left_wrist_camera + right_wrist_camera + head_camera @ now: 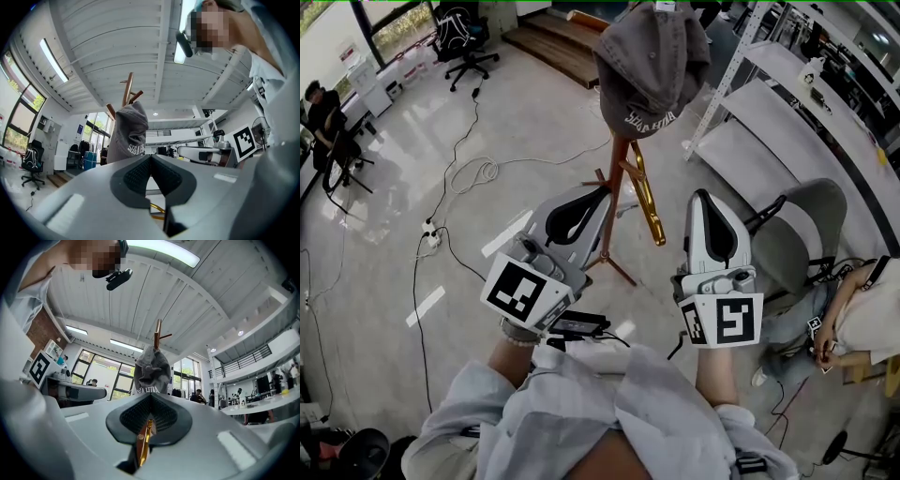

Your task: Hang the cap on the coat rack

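Held out side by side, the left tongs (598,195) and the right tongs (701,197) point forward and slightly upward, each with jaws closed together, gripping nothing.

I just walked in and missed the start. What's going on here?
A person holds tongs in each hand, facing a wooden rack. The grey cap already hangs near the rack's top, with the pole's tip sticking out above it. The left tongs and right tongs are both shut and empty, lower than the cap and clear of it. The hanging looks done.
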Tool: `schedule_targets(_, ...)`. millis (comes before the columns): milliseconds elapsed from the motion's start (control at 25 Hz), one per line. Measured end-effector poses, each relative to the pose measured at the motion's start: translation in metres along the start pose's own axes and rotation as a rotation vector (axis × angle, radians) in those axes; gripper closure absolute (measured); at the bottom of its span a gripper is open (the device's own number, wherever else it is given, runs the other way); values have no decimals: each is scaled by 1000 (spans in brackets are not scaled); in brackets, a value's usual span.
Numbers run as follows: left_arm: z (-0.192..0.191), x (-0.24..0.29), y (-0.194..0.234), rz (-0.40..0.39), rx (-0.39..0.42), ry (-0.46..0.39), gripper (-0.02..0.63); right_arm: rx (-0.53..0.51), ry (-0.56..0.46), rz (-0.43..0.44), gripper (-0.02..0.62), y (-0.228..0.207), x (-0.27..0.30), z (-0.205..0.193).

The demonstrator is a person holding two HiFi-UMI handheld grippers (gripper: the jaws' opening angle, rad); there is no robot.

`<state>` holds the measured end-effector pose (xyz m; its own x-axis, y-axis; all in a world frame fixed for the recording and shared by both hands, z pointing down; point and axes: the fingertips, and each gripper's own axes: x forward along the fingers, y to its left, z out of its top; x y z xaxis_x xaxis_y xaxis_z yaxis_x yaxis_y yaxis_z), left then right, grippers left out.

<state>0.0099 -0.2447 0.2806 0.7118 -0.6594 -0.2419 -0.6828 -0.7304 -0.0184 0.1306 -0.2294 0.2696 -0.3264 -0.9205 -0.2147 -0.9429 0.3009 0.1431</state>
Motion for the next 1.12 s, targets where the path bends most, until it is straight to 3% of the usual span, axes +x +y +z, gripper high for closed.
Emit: schedule_targets(1120, -12, 0, -2, -6, -22, 26, 601, -1, 25, 11, 589, 6, 0, -6)
